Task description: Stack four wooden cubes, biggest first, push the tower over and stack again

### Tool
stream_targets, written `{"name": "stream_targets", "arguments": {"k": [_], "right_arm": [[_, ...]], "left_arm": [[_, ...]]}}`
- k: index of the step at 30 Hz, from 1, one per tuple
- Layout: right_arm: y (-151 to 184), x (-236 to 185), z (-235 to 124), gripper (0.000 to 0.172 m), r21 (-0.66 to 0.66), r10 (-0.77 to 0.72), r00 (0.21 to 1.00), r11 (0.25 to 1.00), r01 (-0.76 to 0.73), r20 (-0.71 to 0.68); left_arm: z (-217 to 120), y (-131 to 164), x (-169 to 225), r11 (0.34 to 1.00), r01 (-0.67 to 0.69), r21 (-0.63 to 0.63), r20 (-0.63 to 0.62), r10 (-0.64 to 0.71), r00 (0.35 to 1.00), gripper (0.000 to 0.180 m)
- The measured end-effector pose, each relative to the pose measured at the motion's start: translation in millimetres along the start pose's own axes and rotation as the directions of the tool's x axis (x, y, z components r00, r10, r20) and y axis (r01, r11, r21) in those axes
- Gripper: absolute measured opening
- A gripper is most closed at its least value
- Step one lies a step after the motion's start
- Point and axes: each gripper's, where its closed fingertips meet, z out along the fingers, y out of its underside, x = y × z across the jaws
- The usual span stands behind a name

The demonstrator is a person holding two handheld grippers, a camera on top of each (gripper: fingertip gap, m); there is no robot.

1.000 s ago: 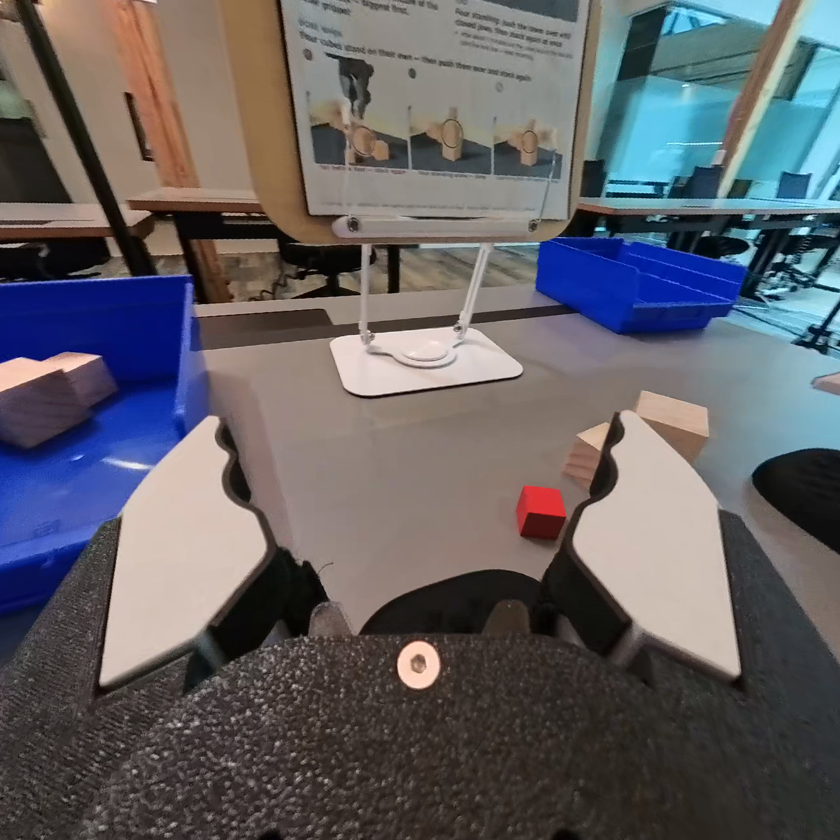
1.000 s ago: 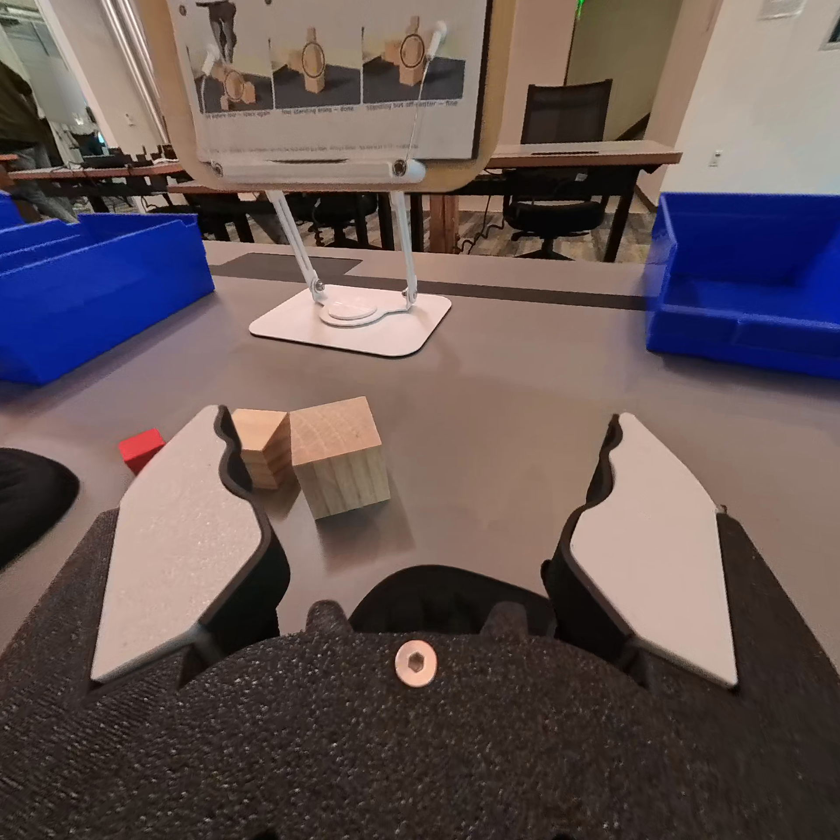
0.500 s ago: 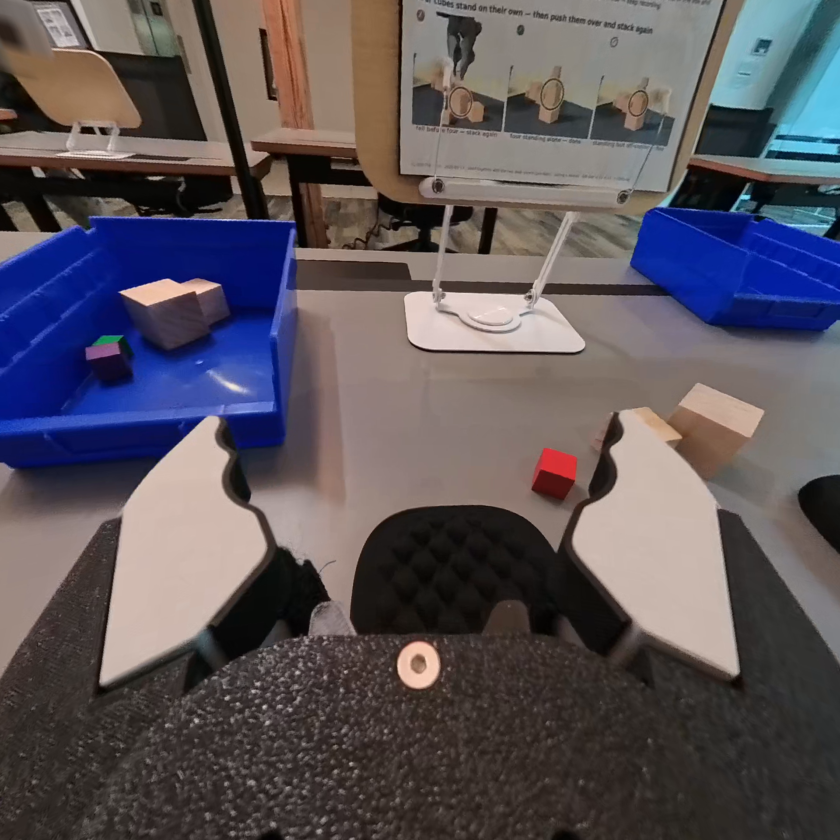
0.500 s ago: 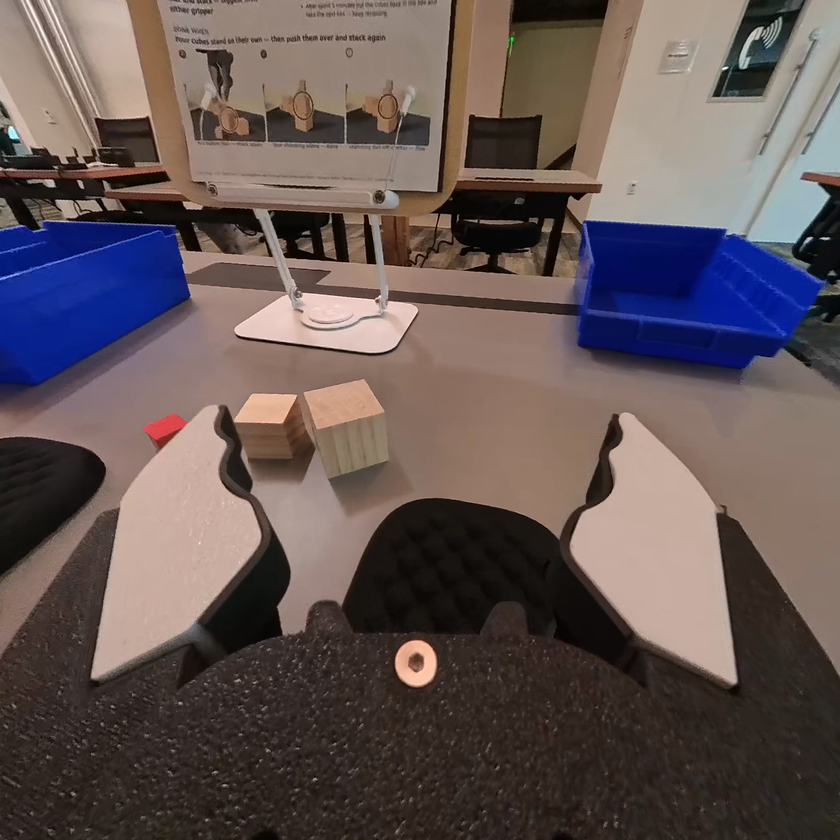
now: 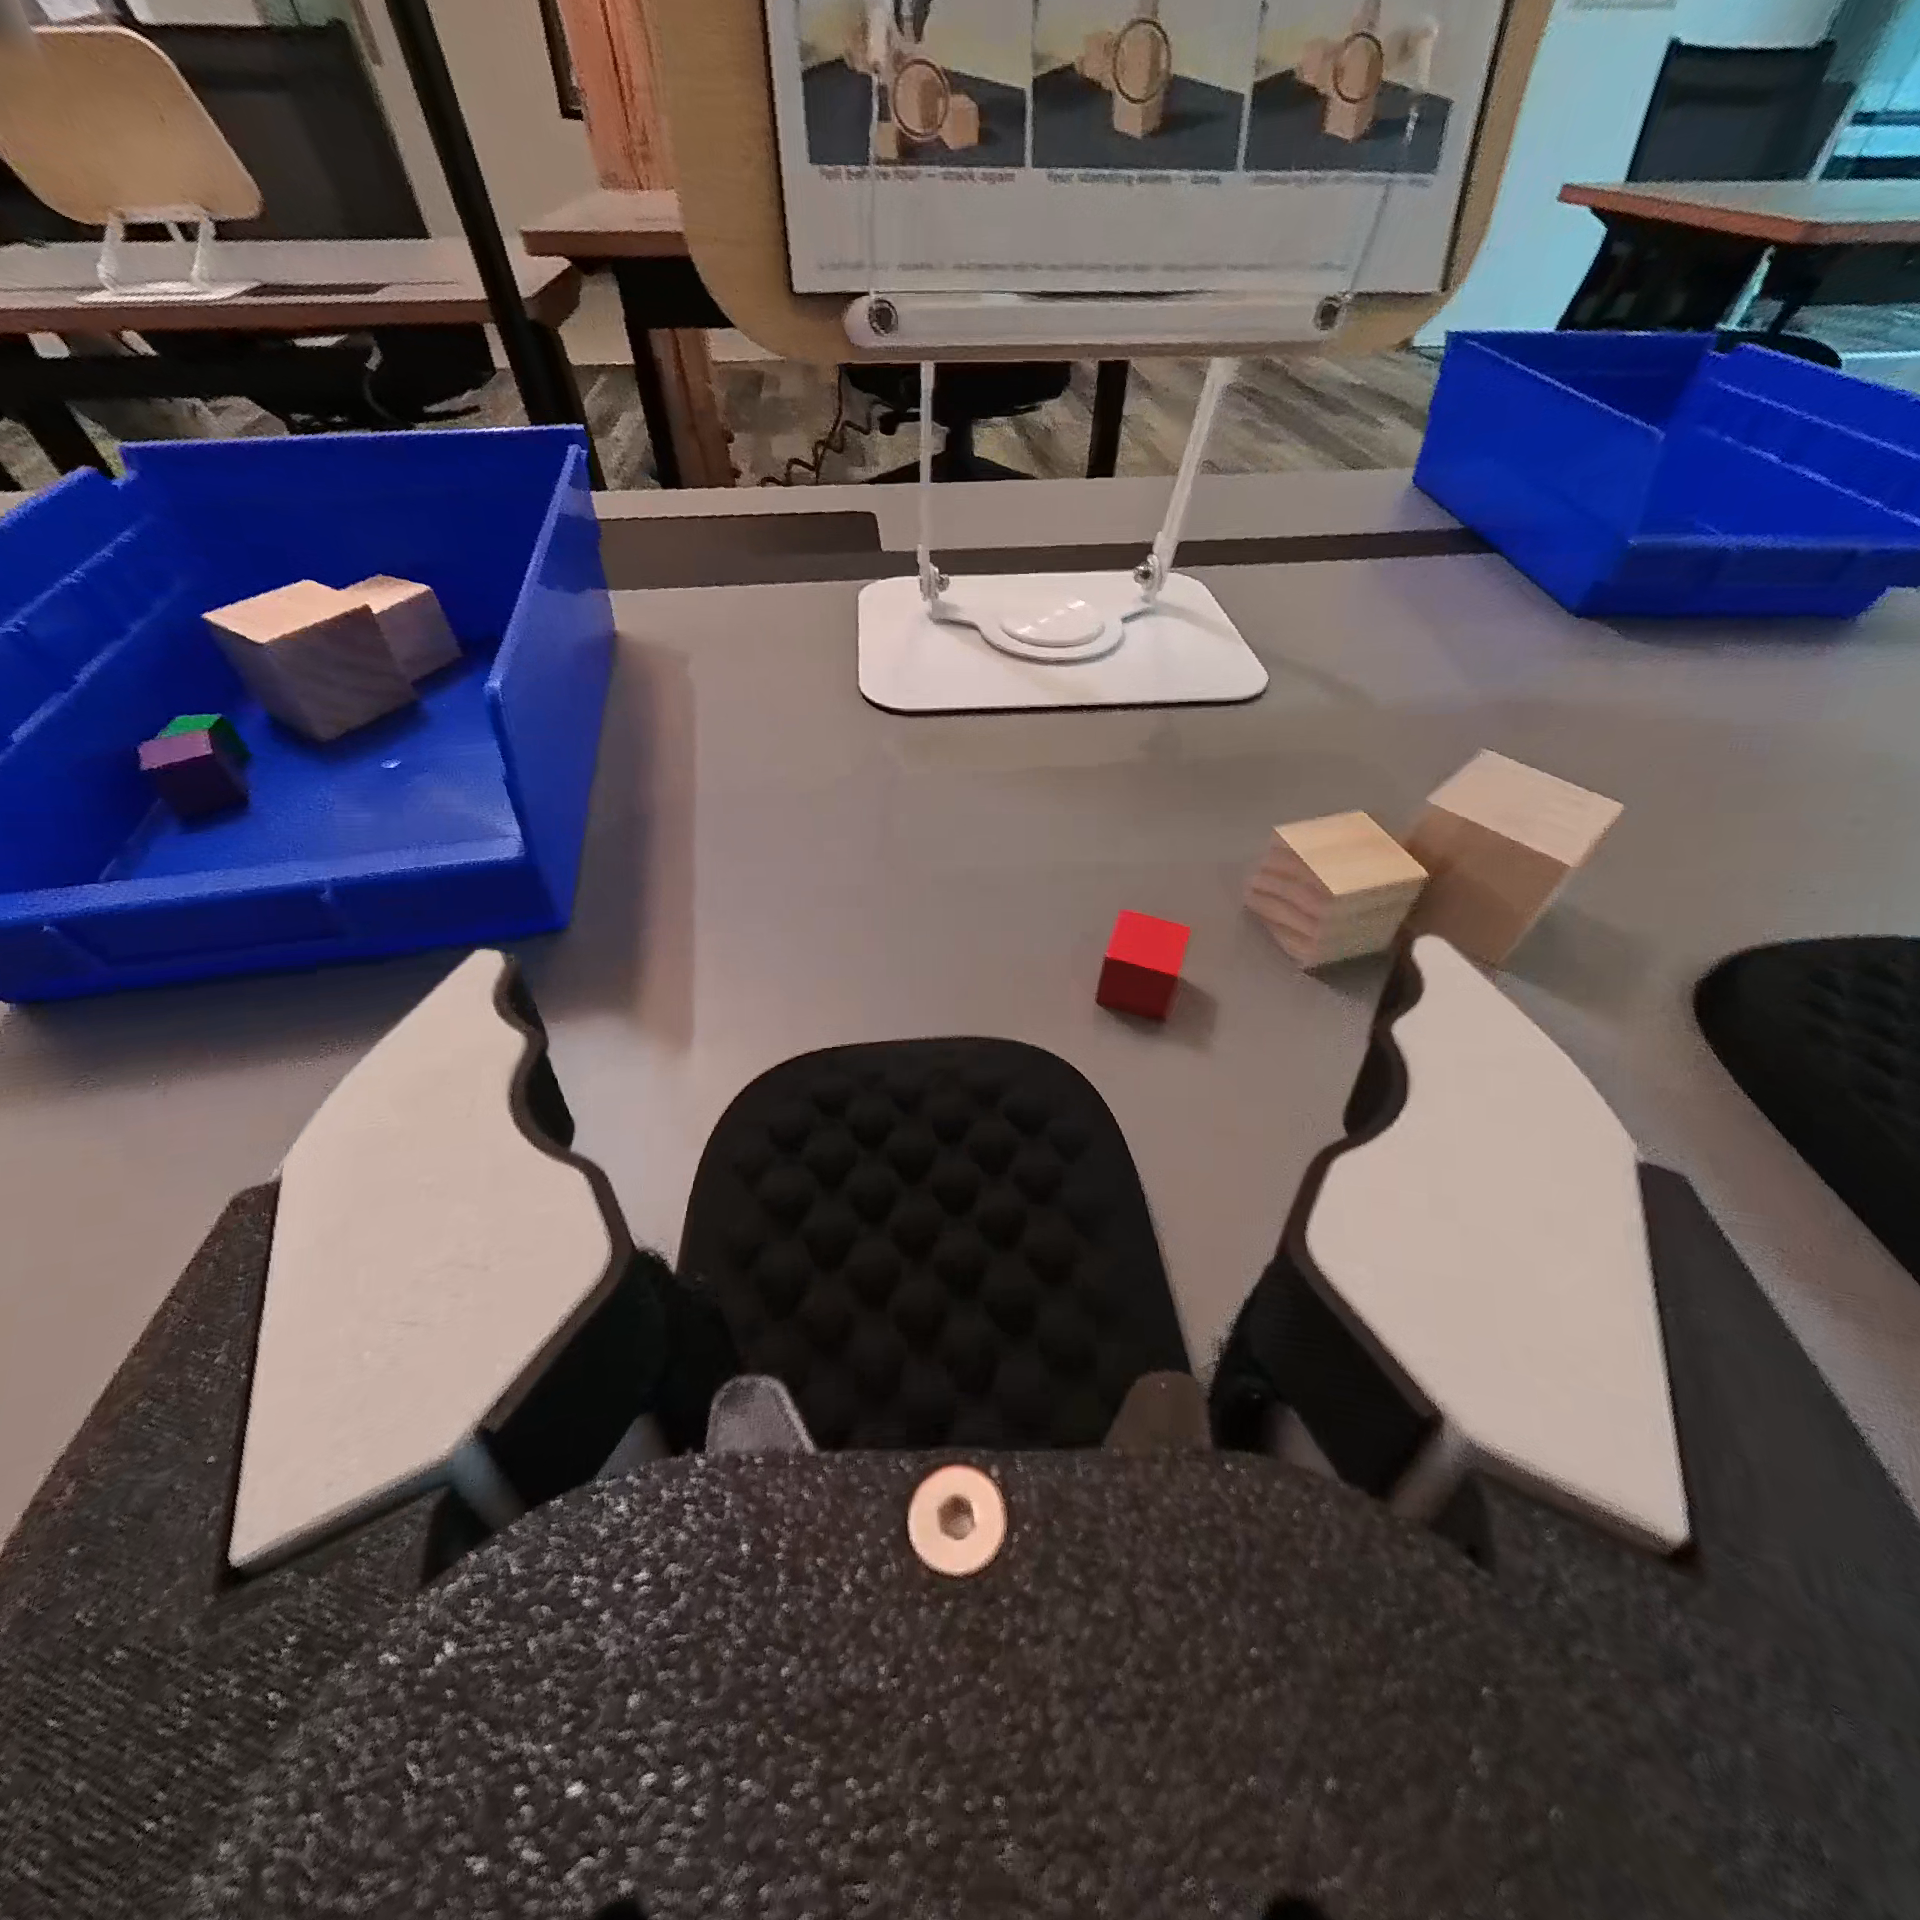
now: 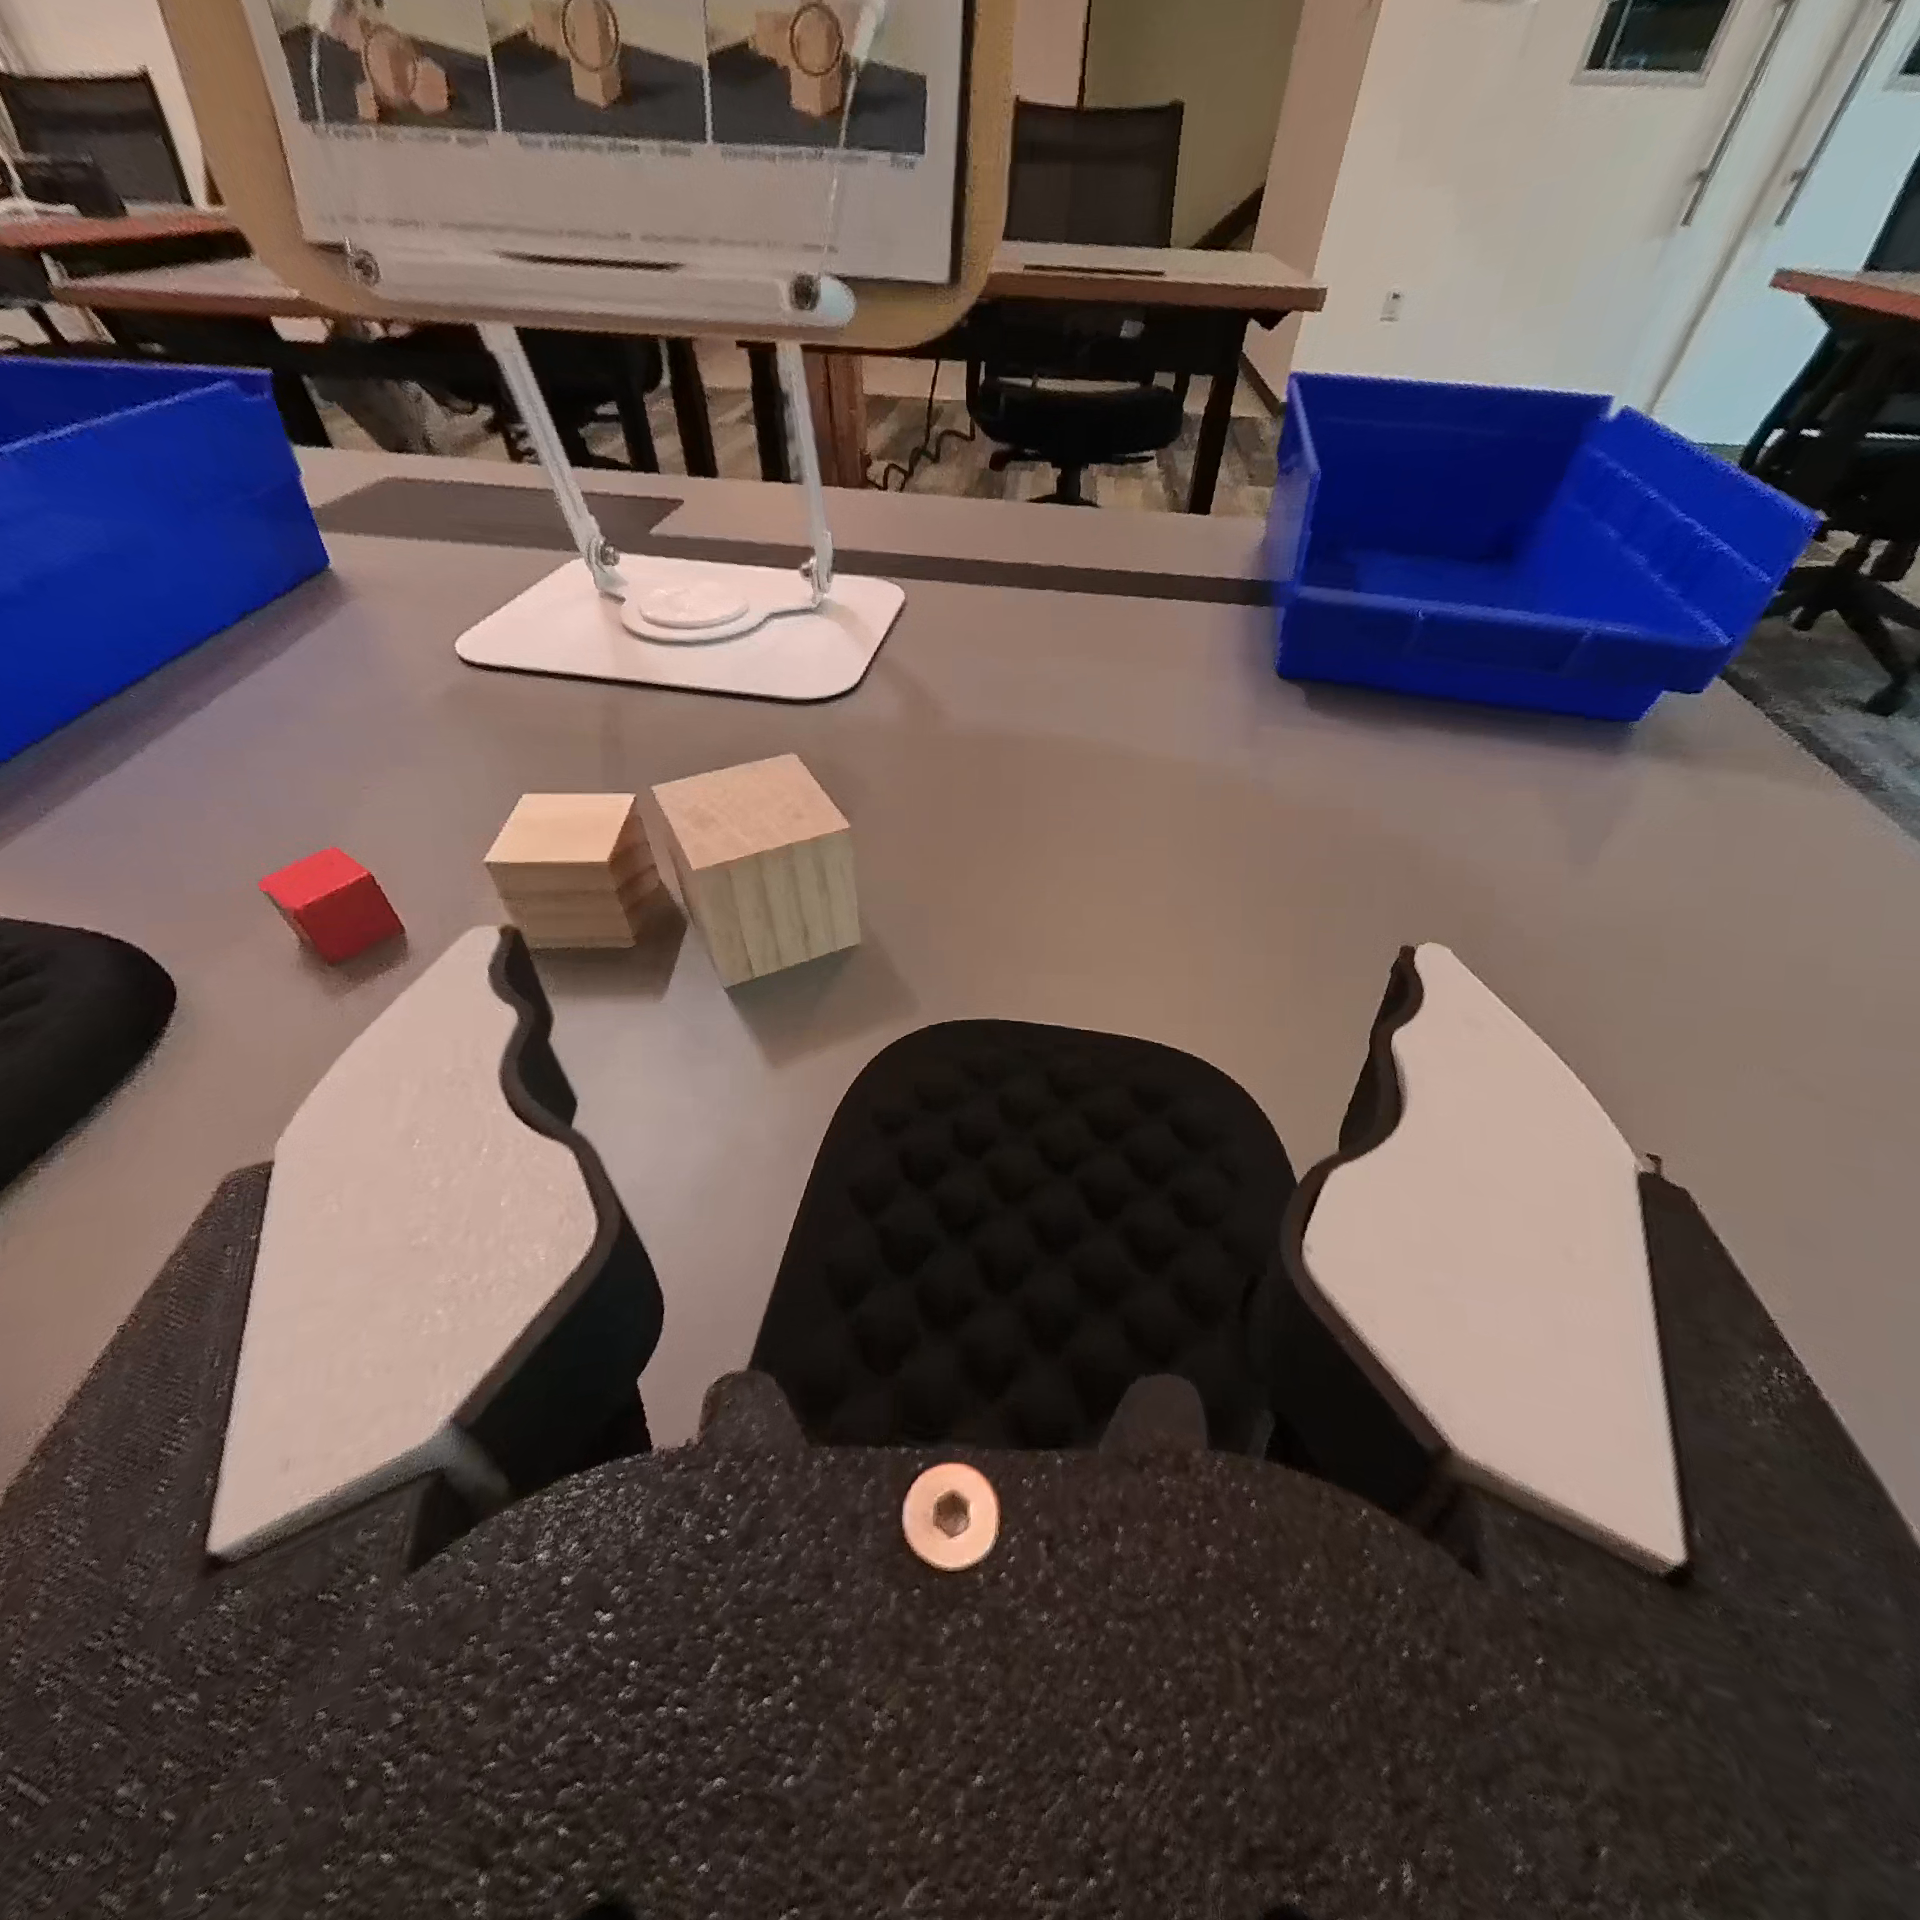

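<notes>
Left gripper [image 5: 960, 961]: fingers spread wide, nothing between the pads, held above the grey table [image 5: 935, 810]. A black dimpled pad [image 5: 935, 1236] lies on the table below and between the fingers. Nearest object is a small red cube [image 5: 1143, 959], on the table just ahead of the gap, toward the right finger and apart from it. Beyond that finger's tip stand a small wooden cube [image 5: 1335, 885] and a larger wooden cube [image 5: 1507, 852], close beside each other. To the left sits a blue bin [image 5: 540, 665] holding two wooden blocks [image 5: 312, 665] and a small purple and green cube [image 5: 194, 764].

Right gripper [image 6: 960, 961]: fingers likewise wide apart, bare, above the same table. A second black dimpled pad [image 6: 1039, 1226] lies under its gap. The larger wooden cube [image 6: 764, 868] stands just ahead, inside the line of the left finger; the small wooden cube [image 6: 571, 868] stands next to it, just past that fingertip; whether the two touch cannot be told. The red cube [image 6: 332, 902] lies farther left, separate from both.

At mid-table rear, a white stand [image 6: 686, 639] carries an instruction board [image 6: 623, 135]. Another blue bin [image 6: 1507, 582] sits at the far right.
</notes>
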Motion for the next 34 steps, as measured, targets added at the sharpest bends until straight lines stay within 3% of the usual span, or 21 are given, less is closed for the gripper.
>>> {"name": "stream_targets", "arguments": {"k": [6, 10, 13, 31, 32, 33, 34], "right_arm": [[-1.5, -14.3, -15.4, 0.142, -0.008, -0.008, 1.0, 1.0, 0.008, 0.014], [-4.4, -29.1, -29.7, 0.142, -0.002, 0.001, 0.999, 1.0, -0.001, 0.046], [-7.3, -30.5, -31.7, 0.144, -0.008, -0.008, 0.999, 1.0, 0.008, 0.042], [4.0, -27.6, -26.5, 0.142, -0.052, -0.034, 0.999, 0.998, 0.036, 0.042], [4.0, -27.5, -26.9, 0.141, -0.052, -0.038, 0.998, 0.998, 0.04, 0.042], [4.1, -28.1, -27.6, 0.136, -0.053, -0.043, 0.998, 0.998, 0.046, 0.048], [4.6, -29.2, -28.7, 0.122, -0.058, -0.051, 0.997, 0.997, 0.055, 0.058]], "left_arm": [[-27.0, 3.4, 7.7, 0.999, -0.053, -0.009, 0.011, 0.053, 0.999, 0.143], [-37.9, 1.1, 32.7, 0.999, -0.037, -0.036, -0.084, 0.034, 0.996, 0.14], [-44.2, -4.9, 38.9, 0.998, -0.056, -0.006, -0.083, 0.055, 0.995, 0.139], [-35.5, 2.1, 32.9, 0.998, -0.068, -0.007, -0.045, 0.068, 0.997, 0.138], [-35.6, 2.2, 33.7, 0.997, -0.073, -0.001, -0.051, 0.073, 0.996, 0.132], [-36.5, 1.7, 36.2, 0.997, -0.081, 0.01, -0.07, 0.082, 0.994, 0.113], [-38.2, 0.3, 40.0, 0.996, -0.086, 0.029, -0.1, 0.089, 0.991, 0.081]]}}
